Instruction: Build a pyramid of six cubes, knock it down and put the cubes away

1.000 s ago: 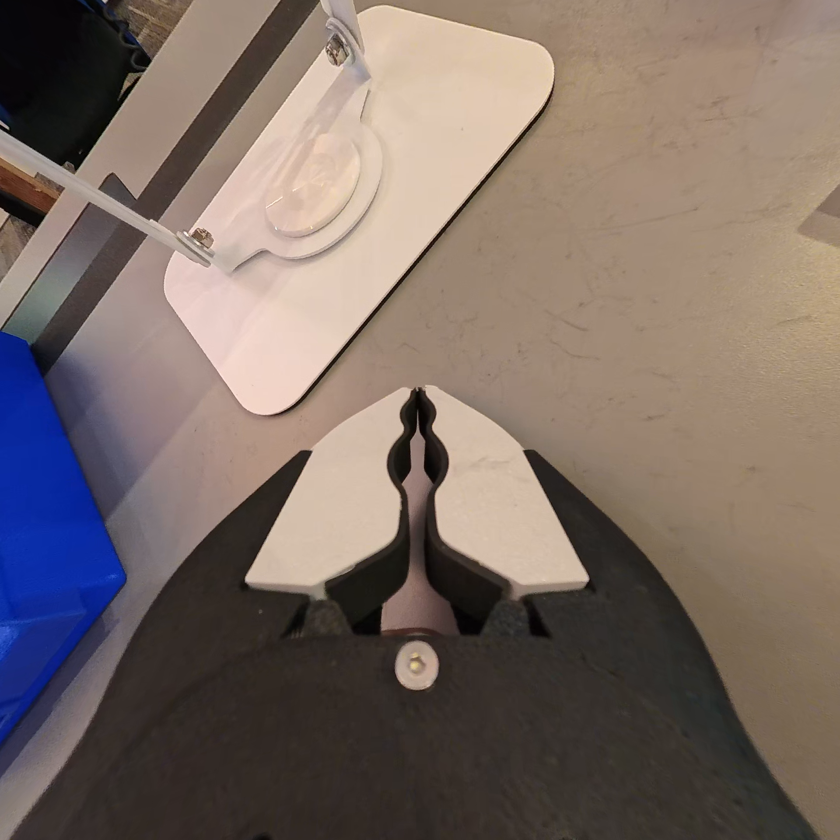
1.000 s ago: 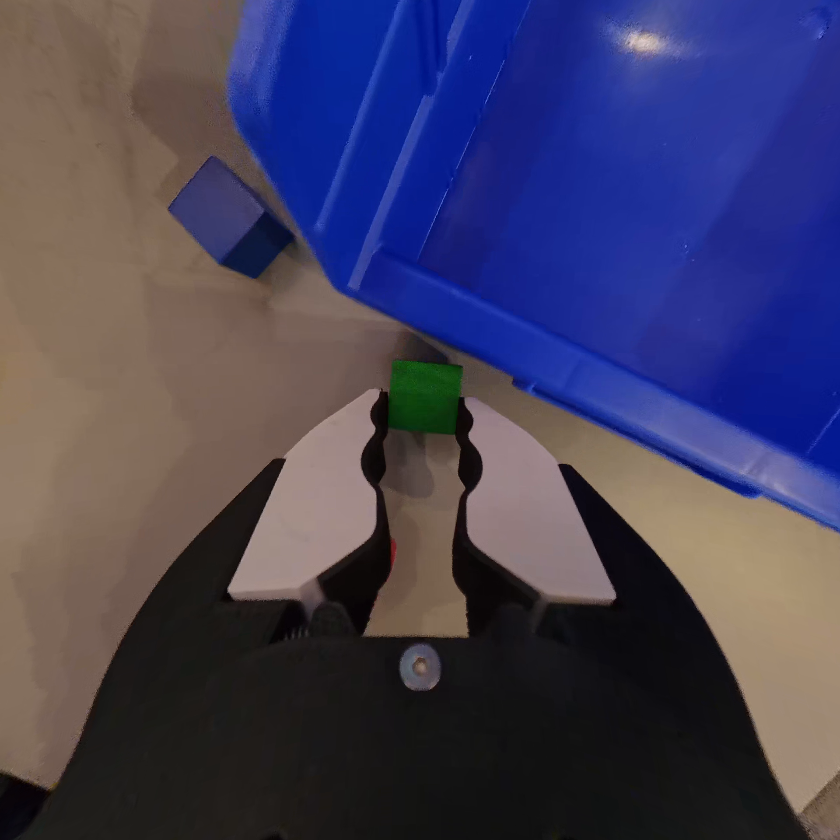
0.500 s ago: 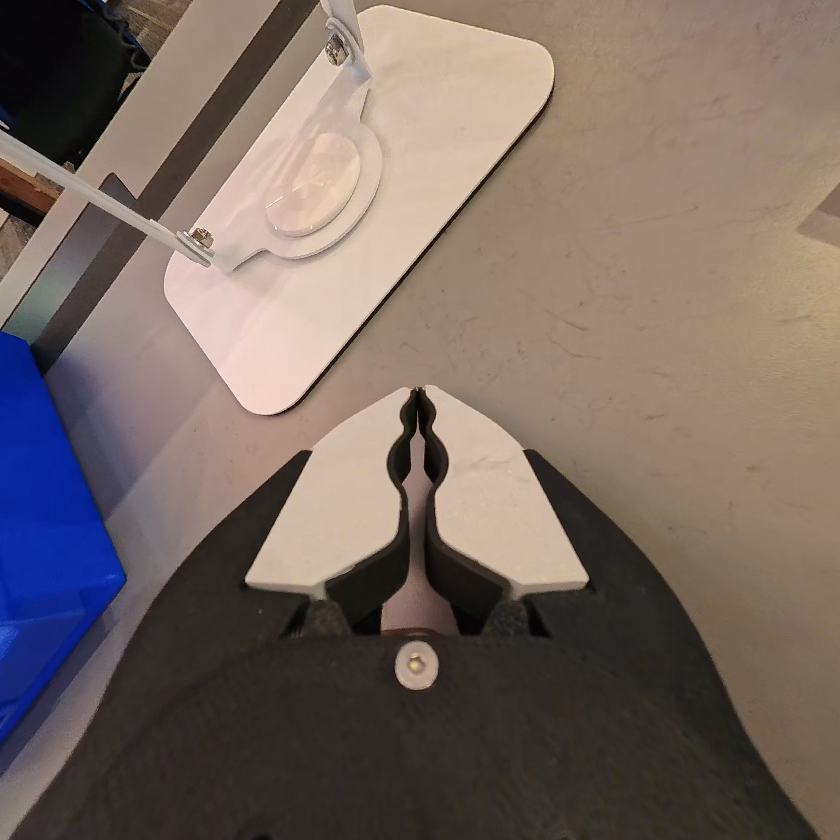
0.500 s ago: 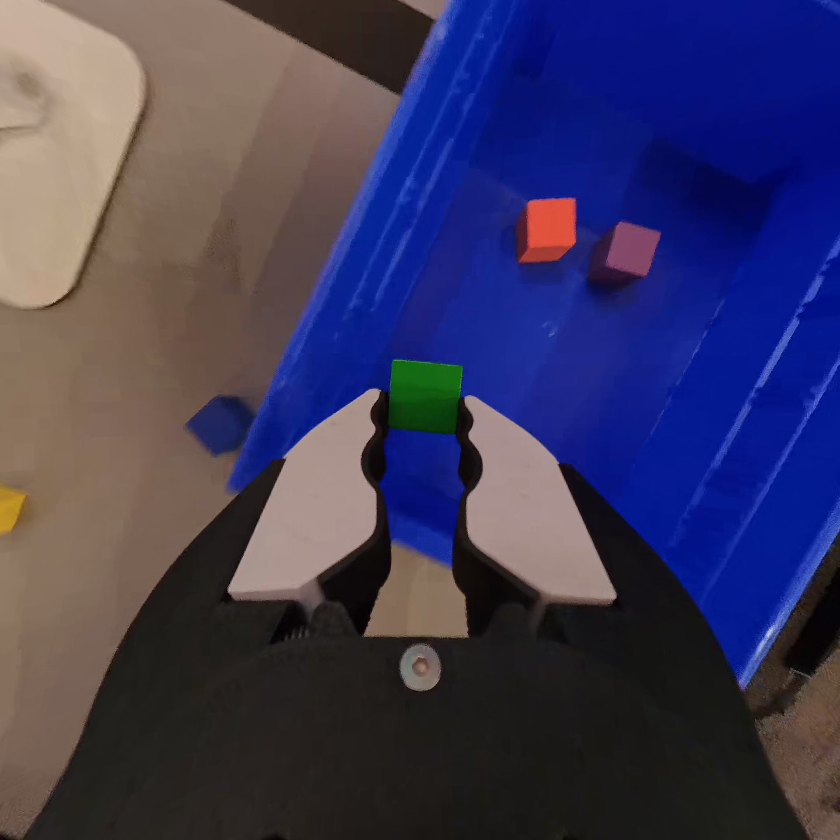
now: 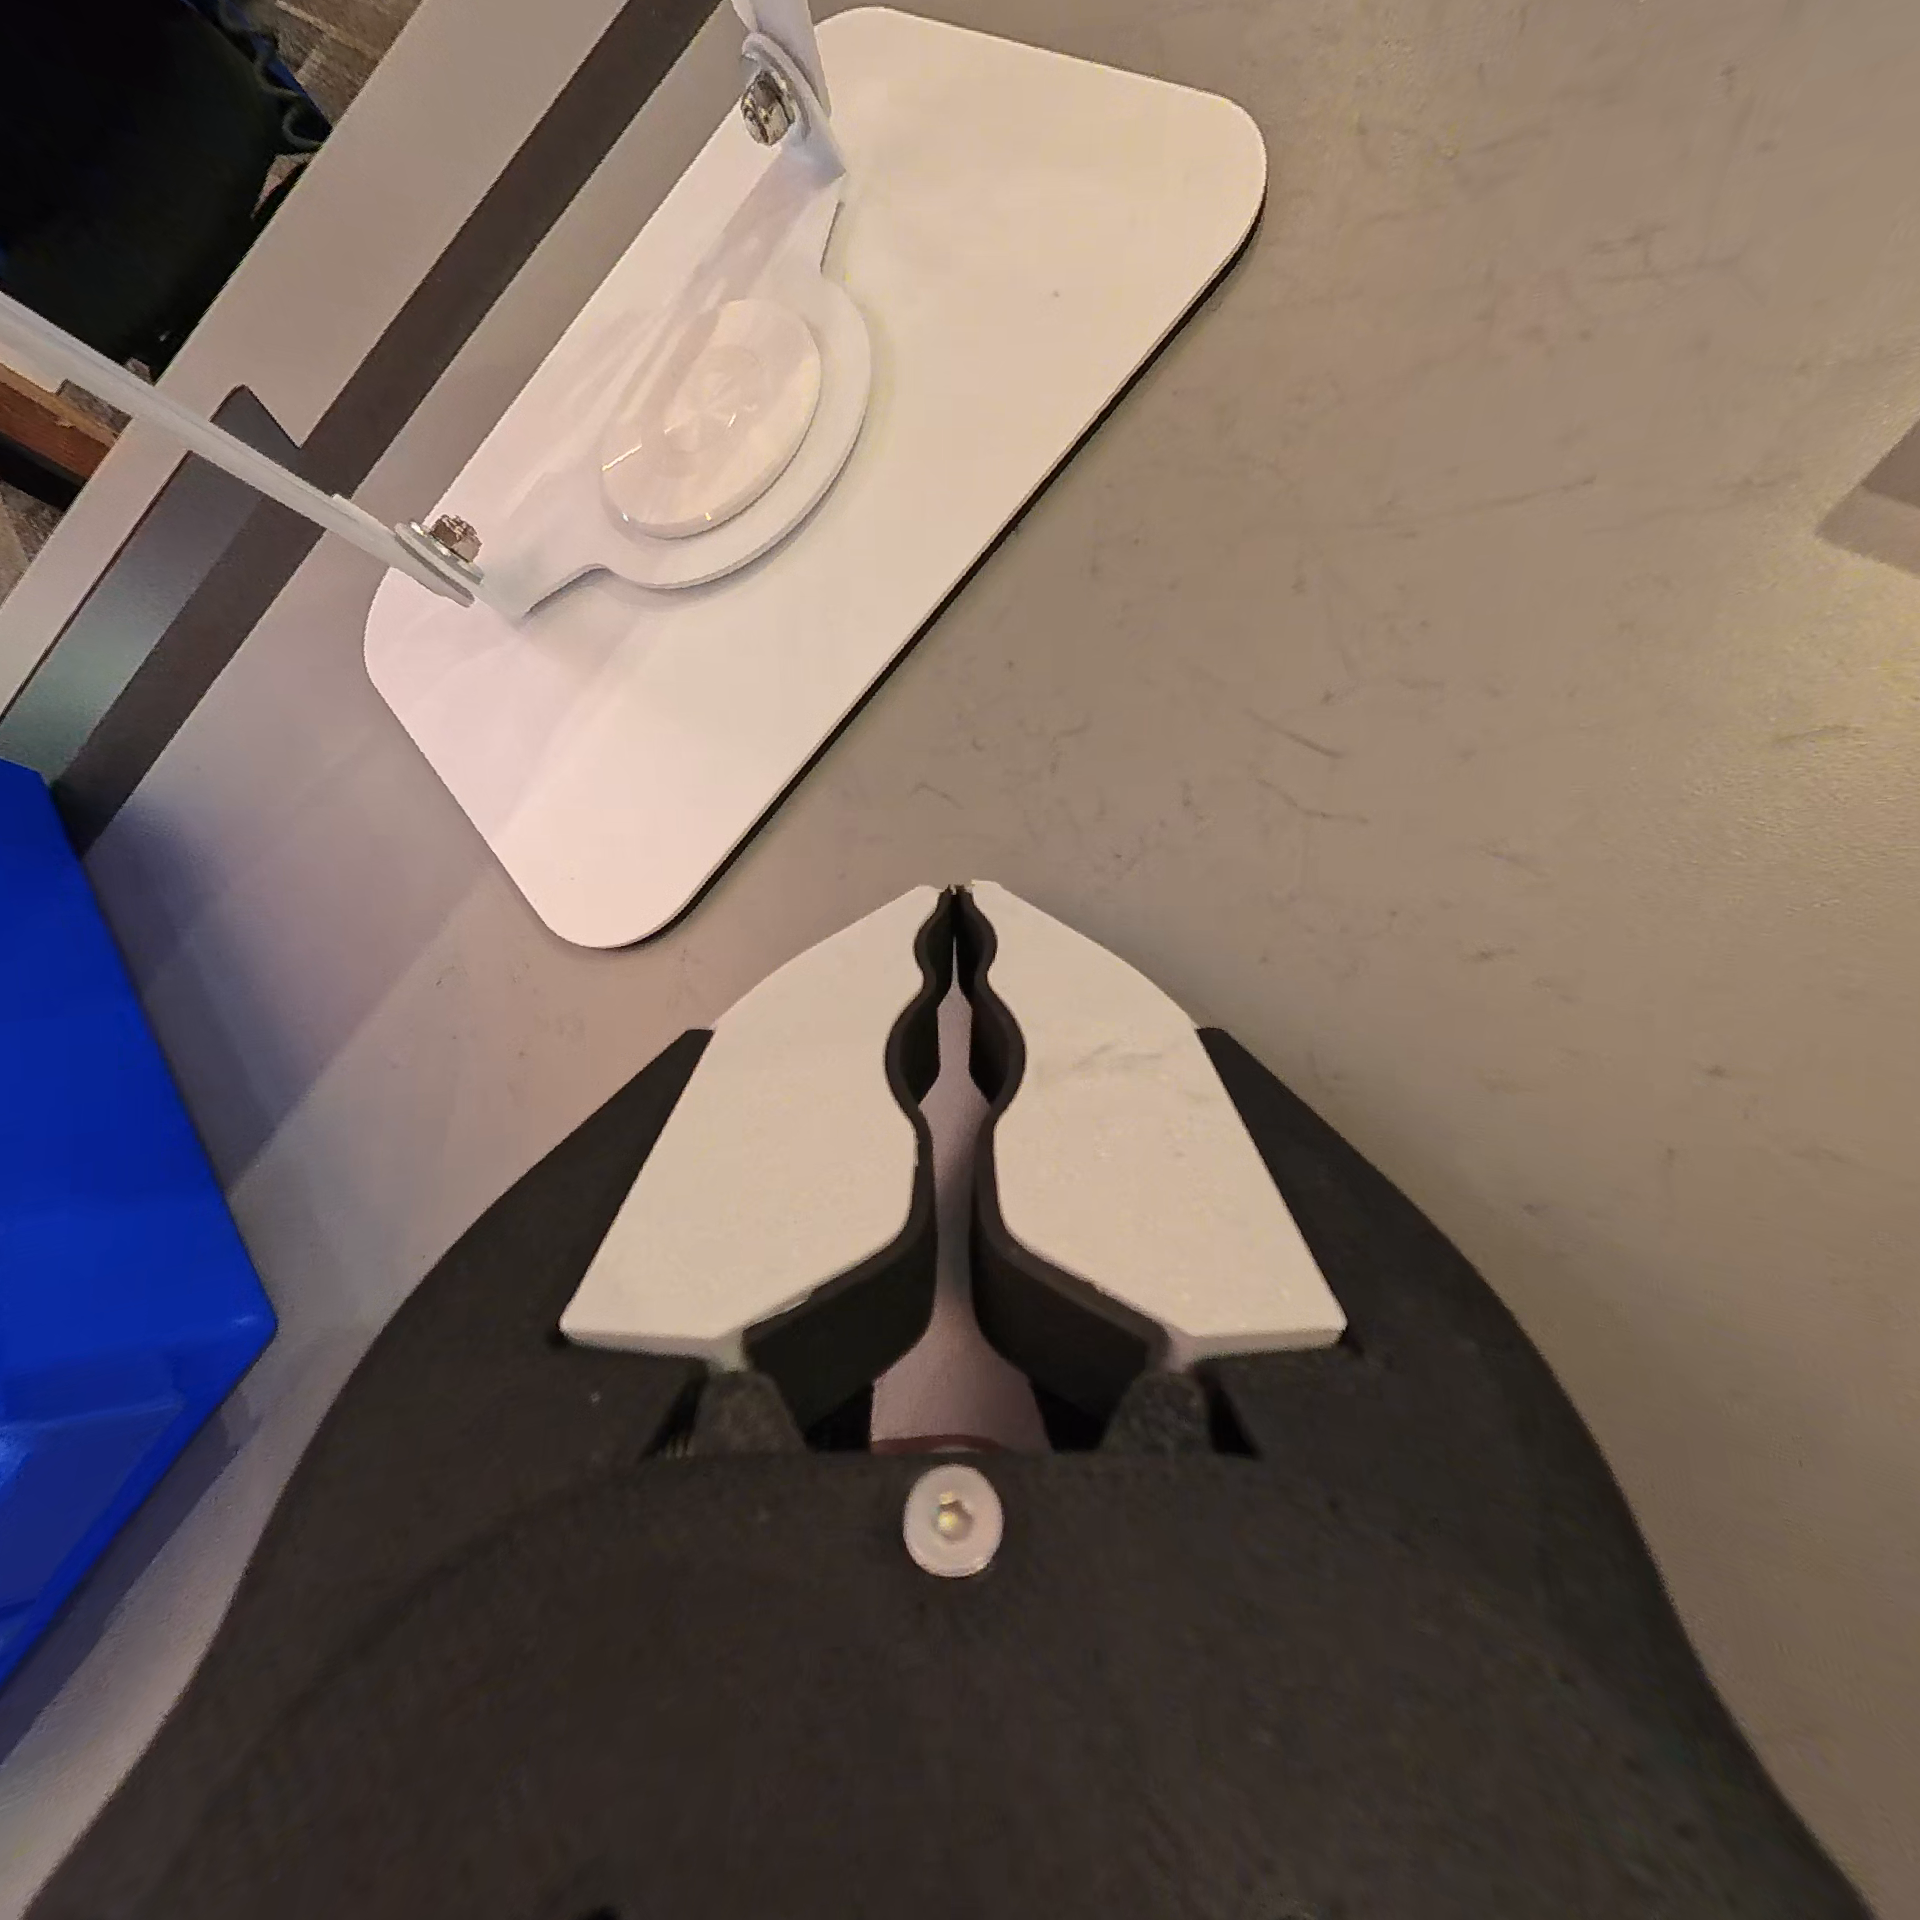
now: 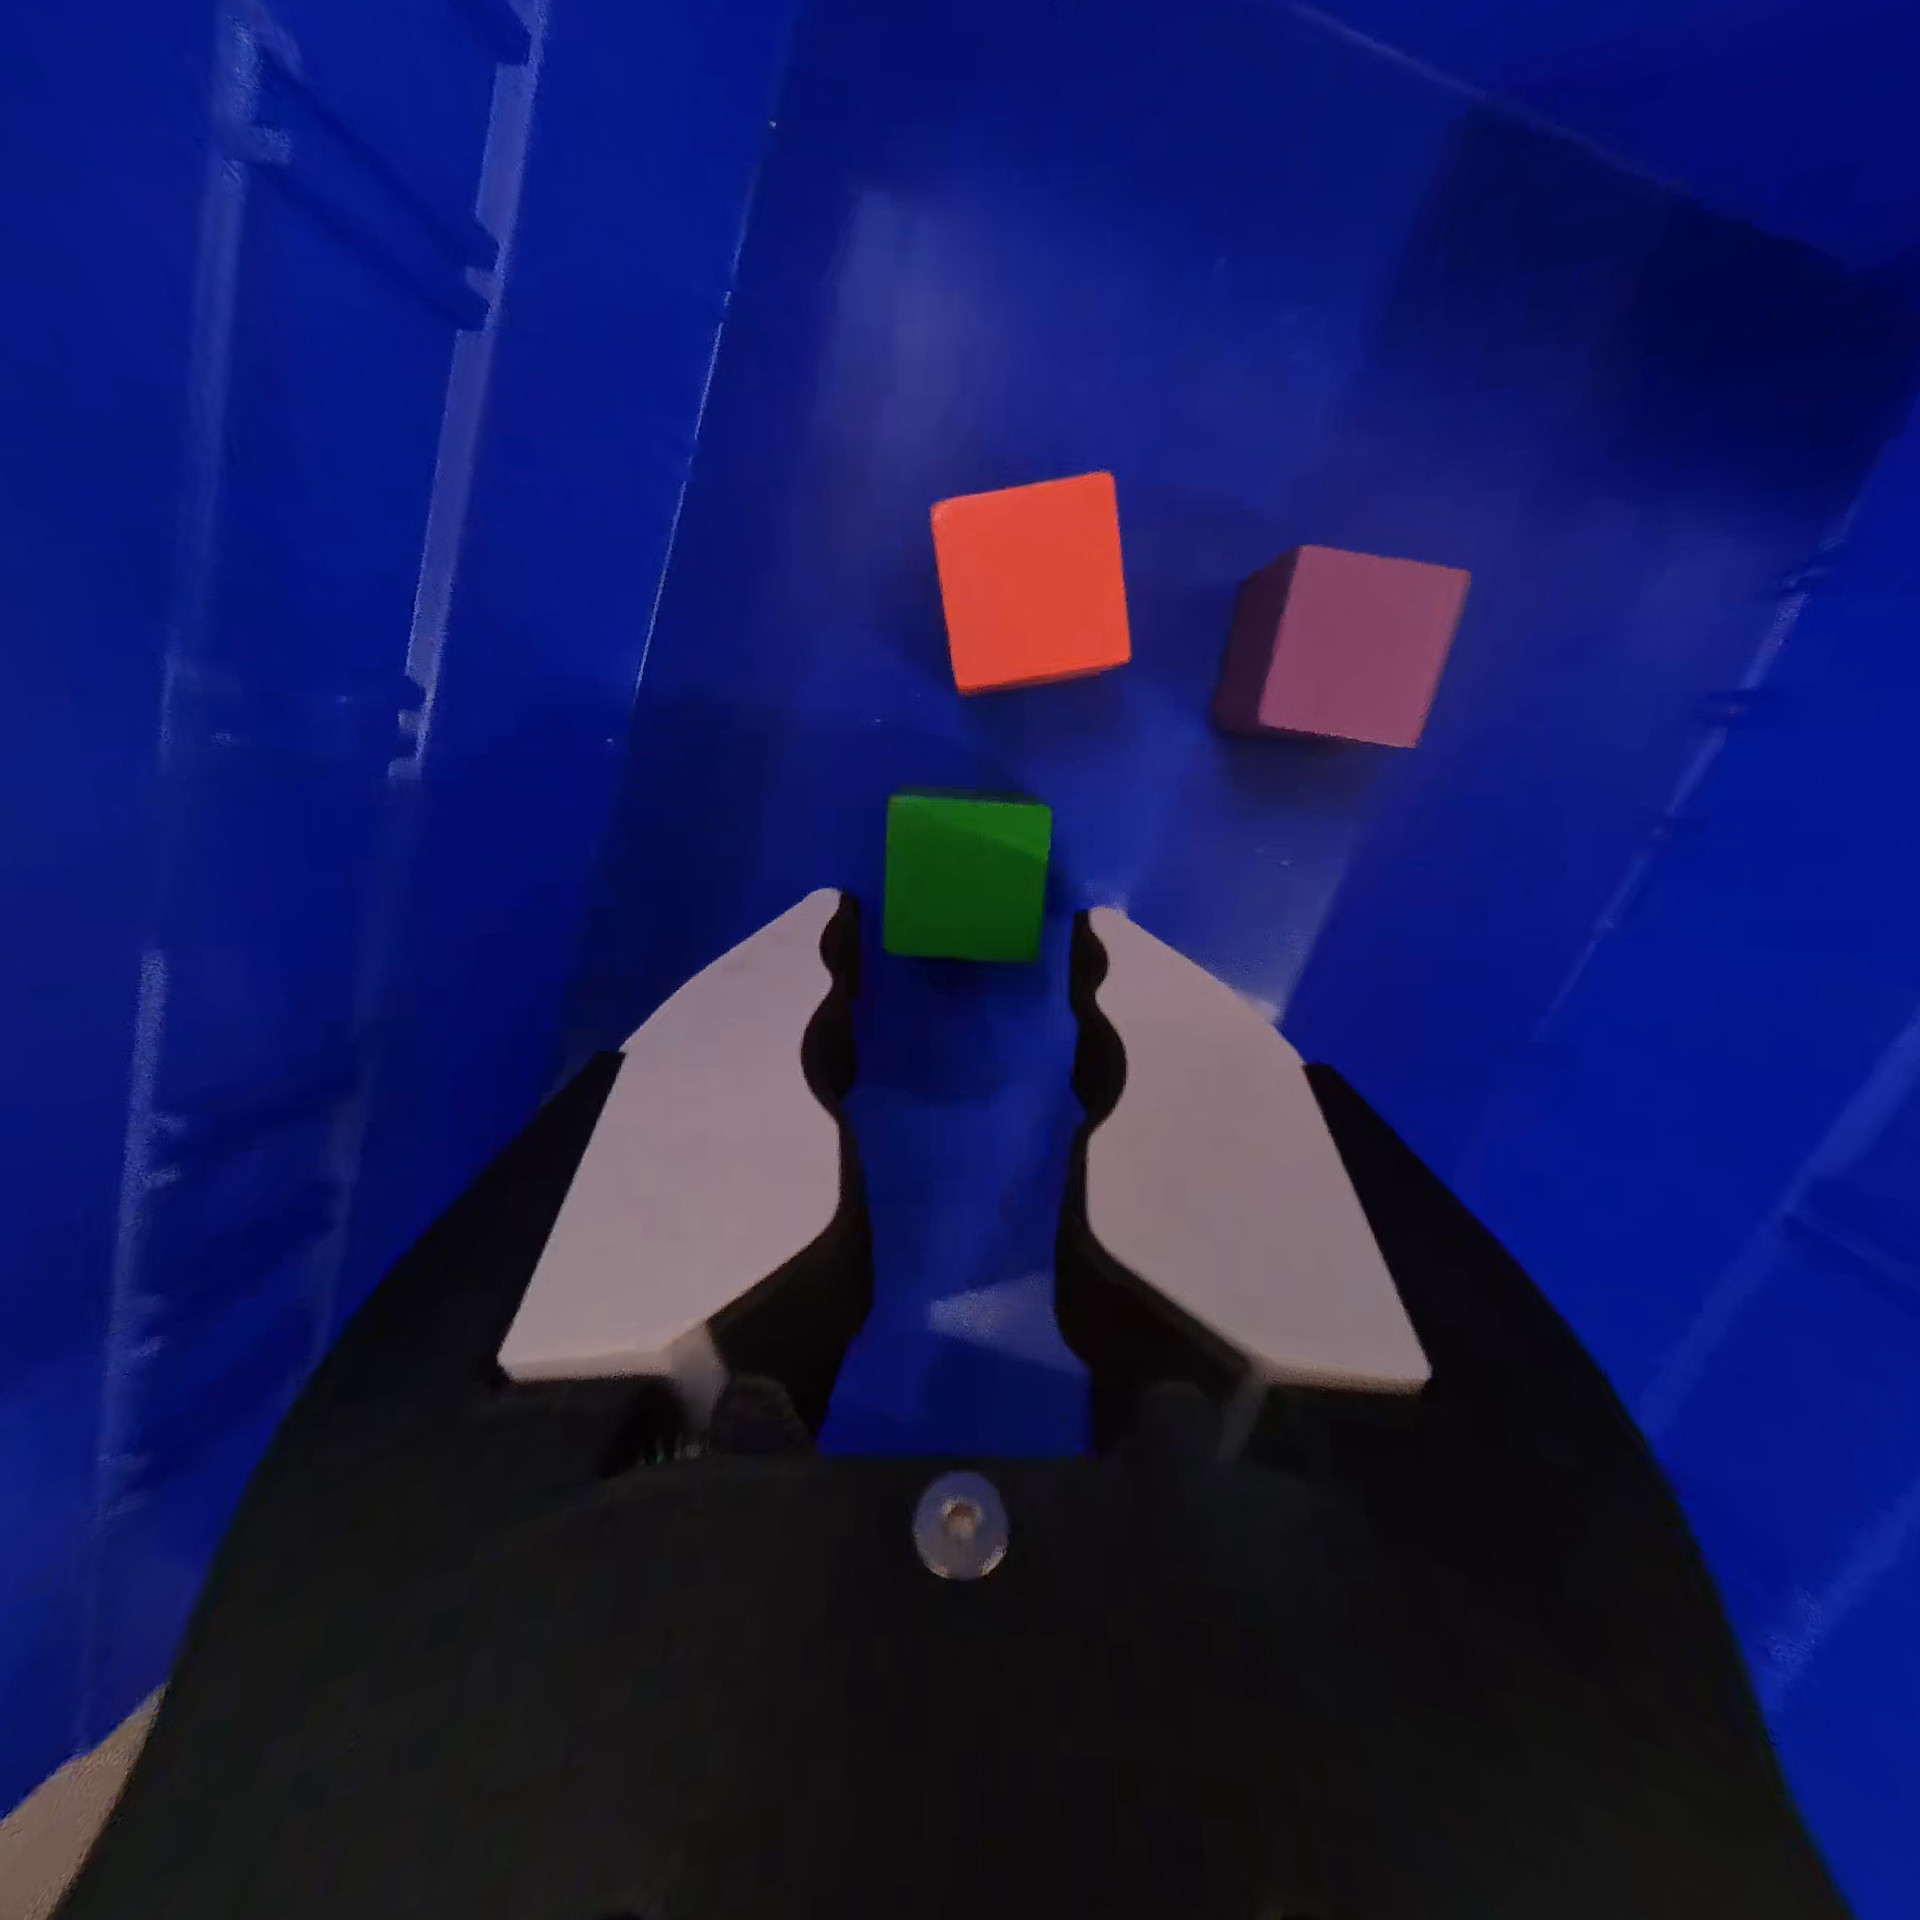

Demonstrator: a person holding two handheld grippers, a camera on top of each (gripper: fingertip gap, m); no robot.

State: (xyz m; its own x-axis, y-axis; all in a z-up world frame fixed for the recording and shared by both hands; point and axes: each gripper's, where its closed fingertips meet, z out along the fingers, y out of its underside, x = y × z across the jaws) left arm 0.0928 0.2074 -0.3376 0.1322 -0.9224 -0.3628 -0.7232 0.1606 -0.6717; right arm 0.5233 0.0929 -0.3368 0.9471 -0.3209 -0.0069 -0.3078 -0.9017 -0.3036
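Observation:
In the right wrist view my right gripper (image 6: 961, 920) is open inside the blue bin (image 6: 312, 623). A green cube (image 6: 966, 878) lies just past the fingertips, with a gap to each pad, free of the grasp. An orange cube (image 6: 1029, 582) and a purple cube (image 6: 1345, 649) lie on the bin floor beyond it. In the left wrist view my left gripper (image 5: 958, 894) is shut with nothing between its pads, over the grey table (image 5: 1455, 623). A corner of the blue bin (image 5: 94, 1195) shows at the left edge.
A white flat stand base (image 5: 831, 436) with a round disc and thin white struts lies on the table ahead of the left gripper. The table's edge and a dark strip run along the upper left. The bin's walls stand close on both sides of the right gripper.
The right gripper moved over the bin rim and down into the bin with the green cube, then opened; the cube left the grasp. The left gripper has not moved.

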